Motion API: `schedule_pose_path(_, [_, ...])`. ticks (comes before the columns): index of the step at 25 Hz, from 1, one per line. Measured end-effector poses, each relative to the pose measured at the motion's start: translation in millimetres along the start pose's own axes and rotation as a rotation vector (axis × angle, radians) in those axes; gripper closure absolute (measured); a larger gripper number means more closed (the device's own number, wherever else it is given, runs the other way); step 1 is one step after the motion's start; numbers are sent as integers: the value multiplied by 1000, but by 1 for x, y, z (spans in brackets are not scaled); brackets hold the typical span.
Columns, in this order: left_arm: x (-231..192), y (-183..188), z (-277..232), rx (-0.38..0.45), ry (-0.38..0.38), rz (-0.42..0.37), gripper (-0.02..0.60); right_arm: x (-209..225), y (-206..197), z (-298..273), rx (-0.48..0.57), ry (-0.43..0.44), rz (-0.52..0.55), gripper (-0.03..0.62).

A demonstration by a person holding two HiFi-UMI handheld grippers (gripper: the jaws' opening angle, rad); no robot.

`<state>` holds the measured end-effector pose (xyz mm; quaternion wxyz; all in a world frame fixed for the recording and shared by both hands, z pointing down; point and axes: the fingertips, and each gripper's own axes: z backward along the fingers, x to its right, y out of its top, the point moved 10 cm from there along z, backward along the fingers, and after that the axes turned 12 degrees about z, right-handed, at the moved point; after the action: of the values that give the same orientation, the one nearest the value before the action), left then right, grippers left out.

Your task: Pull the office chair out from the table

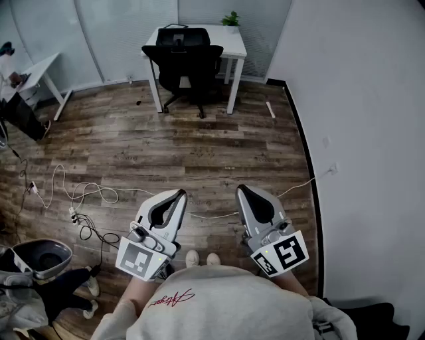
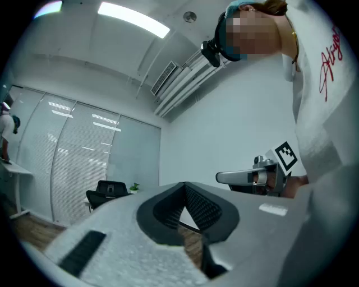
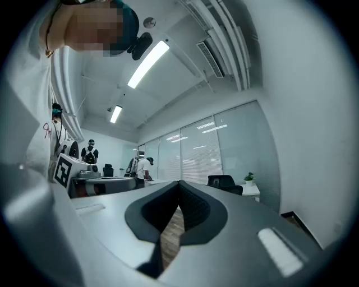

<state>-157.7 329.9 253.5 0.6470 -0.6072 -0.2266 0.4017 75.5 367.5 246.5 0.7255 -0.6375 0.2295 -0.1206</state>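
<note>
A black office chair (image 1: 186, 65) is tucked under a white table (image 1: 234, 44) at the far end of the room; it also shows small in the left gripper view as the chair (image 2: 107, 191) and in the right gripper view as the chair (image 3: 224, 183). My left gripper (image 1: 180, 194) and right gripper (image 1: 242, 190) hang side by side close to my body, far from the chair, both shut with nothing between the jaws. The left gripper (image 2: 185, 185) and right gripper (image 3: 179, 183) point roughly level toward the far wall.
White cables (image 1: 86, 194) and a power strip lie on the wood floor at left. A grey bin (image 1: 41, 257) and dark bags sit at lower left. Another white desk (image 1: 40, 74) stands at upper left. A potted plant (image 1: 231, 20) rests on the table. The wall runs along the right.
</note>
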Motion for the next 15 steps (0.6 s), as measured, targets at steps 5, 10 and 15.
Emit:
schedule_pose_path(5, [5,-5,6,-22,-12,-20,584,-2,-2,7,0,-6,5,599])
schedule_pose_path(10, [5,-1,6,-14,-18,-19,584,-3,-2,6,-5,-9,5,599])
schedule_pose_path(15, [3,0,6,-19,-18,-22,584,-3,-2,3,-4,-14,8,599])
